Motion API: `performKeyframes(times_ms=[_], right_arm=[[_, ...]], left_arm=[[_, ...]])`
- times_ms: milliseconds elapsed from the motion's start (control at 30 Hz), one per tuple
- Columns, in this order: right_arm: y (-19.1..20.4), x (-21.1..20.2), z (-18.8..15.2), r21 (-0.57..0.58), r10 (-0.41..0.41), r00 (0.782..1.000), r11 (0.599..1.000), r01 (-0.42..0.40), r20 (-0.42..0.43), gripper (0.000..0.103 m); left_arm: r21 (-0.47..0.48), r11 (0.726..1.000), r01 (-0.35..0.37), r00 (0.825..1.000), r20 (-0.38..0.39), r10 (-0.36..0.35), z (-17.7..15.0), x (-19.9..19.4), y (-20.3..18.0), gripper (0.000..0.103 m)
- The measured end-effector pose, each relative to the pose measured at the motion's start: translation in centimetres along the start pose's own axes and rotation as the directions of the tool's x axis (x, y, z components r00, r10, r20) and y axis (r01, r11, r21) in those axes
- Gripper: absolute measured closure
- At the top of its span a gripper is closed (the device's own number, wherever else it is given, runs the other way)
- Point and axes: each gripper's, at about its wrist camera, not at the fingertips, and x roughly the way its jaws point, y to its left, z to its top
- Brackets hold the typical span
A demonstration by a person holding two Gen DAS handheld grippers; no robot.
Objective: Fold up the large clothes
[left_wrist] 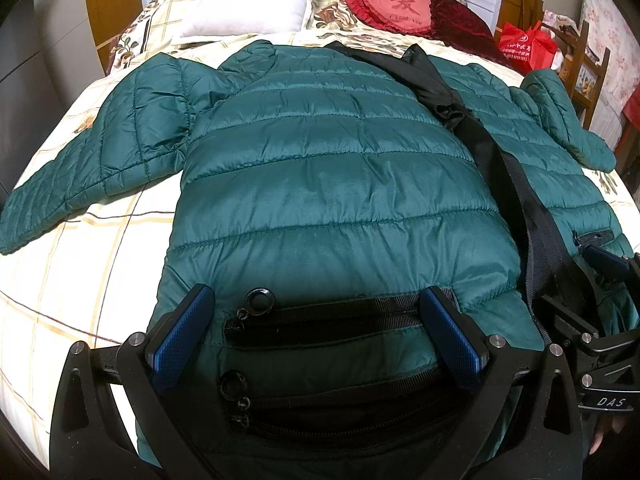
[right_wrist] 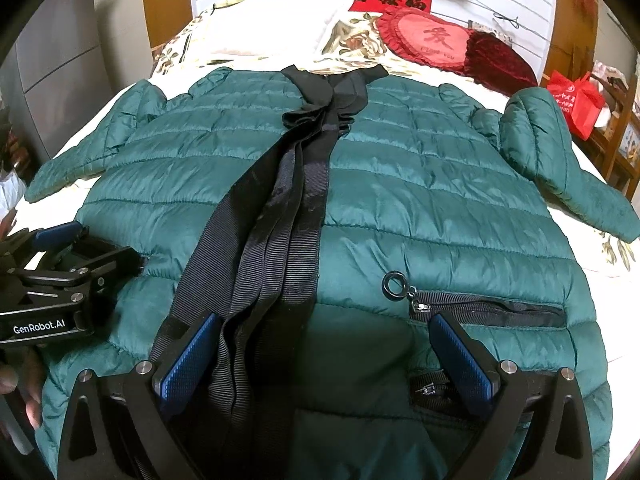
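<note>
— What's on the bed (left_wrist: 80, 280)?
— A green puffer jacket (left_wrist: 320, 184), spread flat front-up, sleeves out to both sides, collar toward the white pillow (left_wrist: 256, 0) and red heart cushion (left_wrist: 396, 4).
— And the tongs?
— Both pairs sit at the jacket's hem. Left tongs (left_wrist: 316, 332) spread wide over a zip pocket (left_wrist: 332, 324), gripping nothing; right tongs (right_wrist: 324, 360) likewise released, beside the black front placket (right_wrist: 280, 240).

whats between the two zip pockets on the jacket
The black ribbed placket runs down the middle of the green jacket, between its two zip pockets. The right wrist view shows this best; there the right claw straddles its lower end.
</note>
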Motion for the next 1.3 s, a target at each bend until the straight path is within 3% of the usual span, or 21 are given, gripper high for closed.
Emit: performKeyframes(times_ms=[500, 600, 667, 733, 800, 933, 1033, 1167, 1300], right_arm=[[0.2, -0.2, 0.3, -0.023, -0.018, 1.000, 1.000, 0.018, -0.006, 0.000], [0.6, -1.4, 0.8, -0.045, -0.059, 0.997, 0.997, 0.061, 0.058, 0.000], [0.5, -3.4, 1.0, -0.046, -0.091, 0.983, 0.994, 0.100, 0.157, 0.000], [0.0, -5.7, 1.0, -0.012, -0.142, 0.953, 0.988, 0.151, 0.266, 0.000], [-0.8, -7.8, 0.7, 0.042, -0.217, 0.910, 0.975, 0.217, 0.353, 0.000], [-1.7, -10.9, -0.6, 0.111, -0.321, 0.845, 0.947, 0.303, 0.428, 0.000], [-2.6, -11.8, -1.3, 0.150, -0.342, 0.837, 0.940, 0.307, 0.428, 0.000], [-3.4, -11.8, -1.7, 0.176, -0.334, 0.856, 0.942, 0.286, 0.394, 0.000], [-3.7, -11.7, -1.9, 0.183, -0.339, 0.861, 0.940, 0.290, 0.378, 0.000]], left_arm=[[-0.002, 1.000, -0.002, 1.000, 0.003, 0.002, 0.1, -0.1, 0.2, 0.000], [-0.001, 1.000, -0.003, 1.000, 0.007, 0.003, 0.1, -0.1, 0.2, 0.000], [0.004, 1.000, -0.018, 1.000, 0.021, 0.018, 0.1, -0.5, 0.0, 0.000], [0.026, 0.998, -0.063, 0.997, 0.053, 0.062, 0.3, -1.4, -0.5, 0.000], [0.065, 0.990, -0.122, 0.986, 0.125, 0.114, 0.4, -3.5, -1.3, 0.000], [0.086, 0.986, -0.144, 0.974, 0.188, 0.126, 0.4, -7.6, -2.2, 0.000], [0.088, 0.987, -0.137, 0.970, 0.212, 0.116, 0.6, -10.6, -2.3, 0.000], [0.093, 0.985, -0.146, 0.968, 0.218, 0.123, 1.4, -13.9, -2.0, 0.000], [0.059, 0.988, -0.144, 0.956, 0.266, 0.123, 2.2, -16.8, -0.9, 0.000]])
